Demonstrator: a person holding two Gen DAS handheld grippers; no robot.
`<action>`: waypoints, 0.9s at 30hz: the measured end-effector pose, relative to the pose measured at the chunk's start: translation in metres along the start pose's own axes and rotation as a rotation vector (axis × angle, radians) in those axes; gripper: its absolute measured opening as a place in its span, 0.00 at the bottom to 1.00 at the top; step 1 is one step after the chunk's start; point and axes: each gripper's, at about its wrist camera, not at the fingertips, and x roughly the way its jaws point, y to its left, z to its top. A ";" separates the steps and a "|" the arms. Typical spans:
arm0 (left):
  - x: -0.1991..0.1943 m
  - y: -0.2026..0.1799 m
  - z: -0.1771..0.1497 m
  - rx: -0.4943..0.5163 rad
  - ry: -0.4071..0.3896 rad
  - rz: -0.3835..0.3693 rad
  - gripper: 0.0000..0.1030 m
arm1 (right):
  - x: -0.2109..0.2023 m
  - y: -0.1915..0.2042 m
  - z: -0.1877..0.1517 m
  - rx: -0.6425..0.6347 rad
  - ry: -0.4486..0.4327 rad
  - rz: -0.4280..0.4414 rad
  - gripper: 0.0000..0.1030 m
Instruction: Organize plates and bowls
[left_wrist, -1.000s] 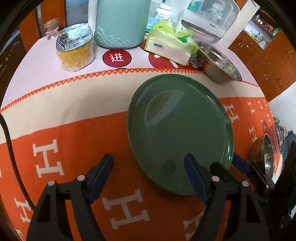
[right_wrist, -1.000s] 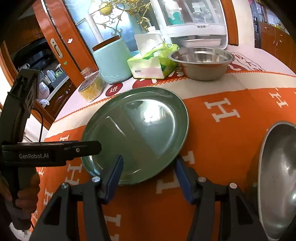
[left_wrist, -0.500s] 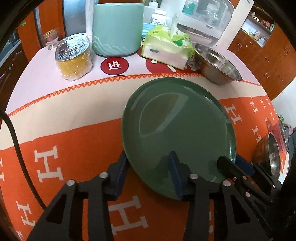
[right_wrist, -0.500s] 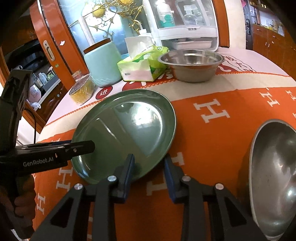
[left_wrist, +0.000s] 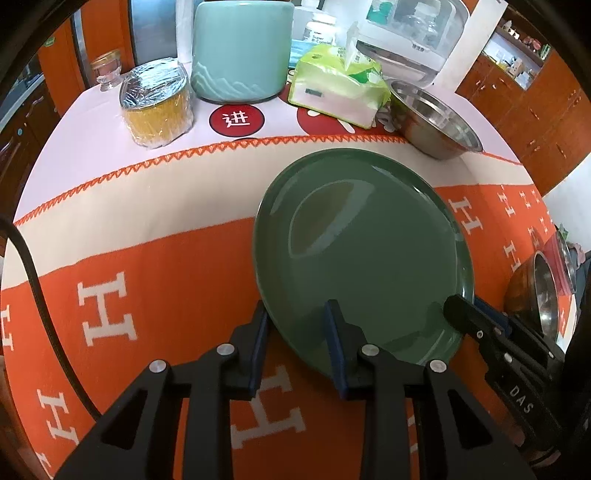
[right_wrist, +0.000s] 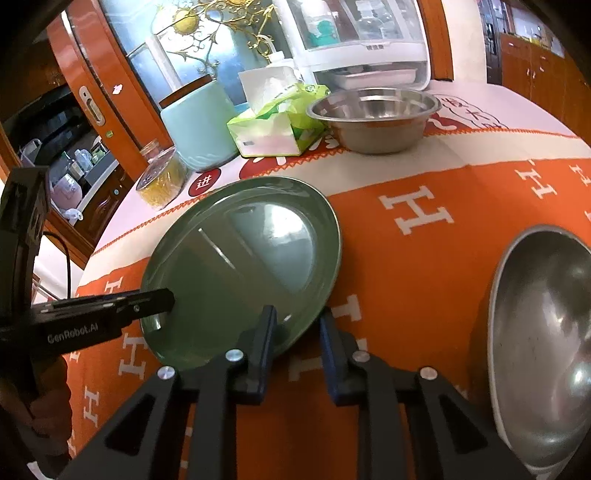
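Observation:
A large green plate (left_wrist: 362, 251) lies on the orange table cloth; it also shows in the right wrist view (right_wrist: 251, 258). My left gripper (left_wrist: 295, 325) is shut on the plate's near-left rim, one finger over it and one under. My right gripper (right_wrist: 295, 328) is shut on the near-right rim the same way. Each gripper shows in the other's view, the right one (left_wrist: 476, 325) and the left one (right_wrist: 147, 302). A steel bowl (right_wrist: 373, 118) stands at the back. Another steel bowl (right_wrist: 543, 332) sits close at the right.
A green tissue pack (left_wrist: 336, 92), a mint canister (left_wrist: 240, 51) and a foil-wrapped yellow container (left_wrist: 157, 107) stand along the back of the table. A white appliance (right_wrist: 362, 40) is behind them. A black cable (left_wrist: 29, 273) hangs at the left edge.
Both grippers moved in from open and closed on the plate's near rim, left on the left side, right on the right side. The plate has tilted slightly.

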 end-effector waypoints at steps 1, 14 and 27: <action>0.000 0.000 -0.001 0.001 0.004 0.000 0.27 | 0.000 0.000 0.000 -0.001 0.004 -0.002 0.20; -0.018 0.008 -0.030 -0.011 0.052 0.041 0.27 | -0.005 0.018 -0.010 -0.061 0.080 0.020 0.18; -0.050 0.005 -0.072 -0.016 0.085 0.060 0.27 | -0.029 0.028 -0.033 -0.091 0.136 0.042 0.18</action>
